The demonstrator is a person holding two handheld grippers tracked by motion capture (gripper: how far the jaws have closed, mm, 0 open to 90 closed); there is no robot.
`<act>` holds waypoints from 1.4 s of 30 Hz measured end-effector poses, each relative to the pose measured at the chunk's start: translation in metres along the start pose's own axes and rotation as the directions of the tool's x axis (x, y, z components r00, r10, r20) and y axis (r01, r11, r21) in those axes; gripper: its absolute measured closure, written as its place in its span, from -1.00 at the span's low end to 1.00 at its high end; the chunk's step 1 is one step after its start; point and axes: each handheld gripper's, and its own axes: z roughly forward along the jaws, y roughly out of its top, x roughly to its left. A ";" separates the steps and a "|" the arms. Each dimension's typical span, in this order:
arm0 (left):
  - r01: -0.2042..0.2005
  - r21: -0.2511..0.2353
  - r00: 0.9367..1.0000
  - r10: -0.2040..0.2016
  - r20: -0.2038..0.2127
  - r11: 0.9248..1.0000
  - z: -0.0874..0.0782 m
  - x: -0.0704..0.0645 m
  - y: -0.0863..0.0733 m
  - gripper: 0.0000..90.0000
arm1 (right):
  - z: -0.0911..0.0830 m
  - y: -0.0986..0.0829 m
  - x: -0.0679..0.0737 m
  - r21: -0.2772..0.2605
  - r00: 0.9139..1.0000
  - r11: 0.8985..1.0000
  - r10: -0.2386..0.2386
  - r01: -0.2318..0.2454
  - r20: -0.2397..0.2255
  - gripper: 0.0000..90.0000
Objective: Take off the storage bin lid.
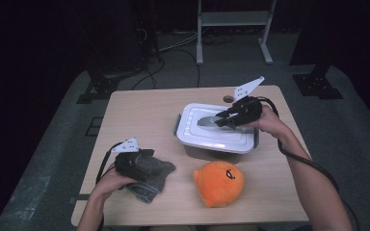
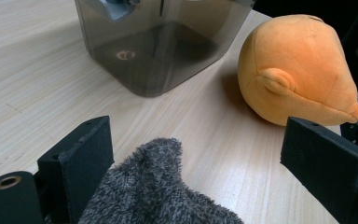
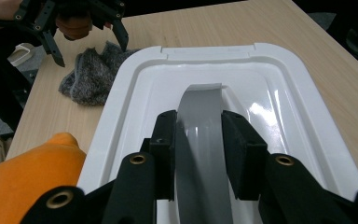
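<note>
The grey lid handle (image 3: 200, 140) sits mid-lid on the white lid (image 1: 212, 137) of the storage box (image 2: 154, 46), clenched in your right tongs (image 3: 198, 154). Next, I judge, lift straight up. Your left tongs (image 2: 191, 163) hang released over the grey fuzzy cloth (image 2: 158, 191) on the tabletop (image 1: 139, 110).

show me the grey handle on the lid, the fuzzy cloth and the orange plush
grey handle (image 3: 200, 140), right gripper view, middle of strap.
fuzzy cloth (image 2: 158, 191), left gripper view, its raised fold.
orange plush (image 1: 218, 183), high view, body centre.

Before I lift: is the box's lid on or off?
On. The white lid sits flat on the box; the right gripper is shut on its grey handle.
</note>
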 end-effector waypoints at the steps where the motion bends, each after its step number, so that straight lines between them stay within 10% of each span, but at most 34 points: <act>1: 0.000 0.000 1.000 0.000 0.000 1.000 0.000 0.000 0.000 -0.81 | 0.001 0.000 0.001 -0.002 1.000 1.000 -0.001 0.001 -0.004 0.46; 42: -0.006 0.001 1.000 0.006 0.005 1.000 -0.001 -0.001 0.001 -0.81 | 0.013 0.007 0.005 -0.008 0.999 1.000 -0.002 0.001 -0.046 0.46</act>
